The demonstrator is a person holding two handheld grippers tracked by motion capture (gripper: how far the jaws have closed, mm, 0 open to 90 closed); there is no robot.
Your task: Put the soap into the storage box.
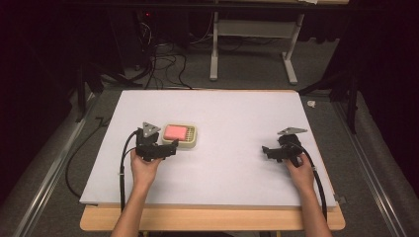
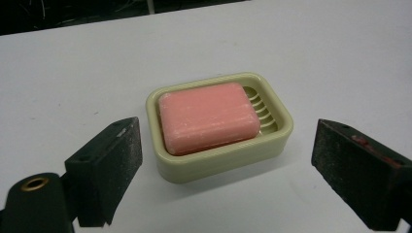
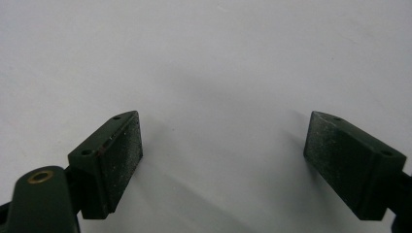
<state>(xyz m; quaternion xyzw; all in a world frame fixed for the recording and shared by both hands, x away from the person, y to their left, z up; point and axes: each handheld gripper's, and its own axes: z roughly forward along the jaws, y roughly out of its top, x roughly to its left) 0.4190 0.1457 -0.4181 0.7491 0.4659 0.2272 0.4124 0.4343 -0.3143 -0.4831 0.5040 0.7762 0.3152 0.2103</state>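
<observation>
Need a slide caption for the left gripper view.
Open left tool facing a pink rectangular soap bar in a pale green plastic soap dish on the white table.

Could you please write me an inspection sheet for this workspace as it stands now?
Surface: white board on a wooden table, no marks seen.
Job's things: pink soap lies in a cream dish, upright, on the board's left half.
Clutter: nothing seen on the board.
Grippers: left gripper open, jaws either side of the dish, not touching it; right gripper open over bare board, holding nothing.
Cables: one black cable trails from the left gripper, another from the right; loose cables on the floor behind.
Surroundings: grey floor, a white table frame behind, dark room.
</observation>
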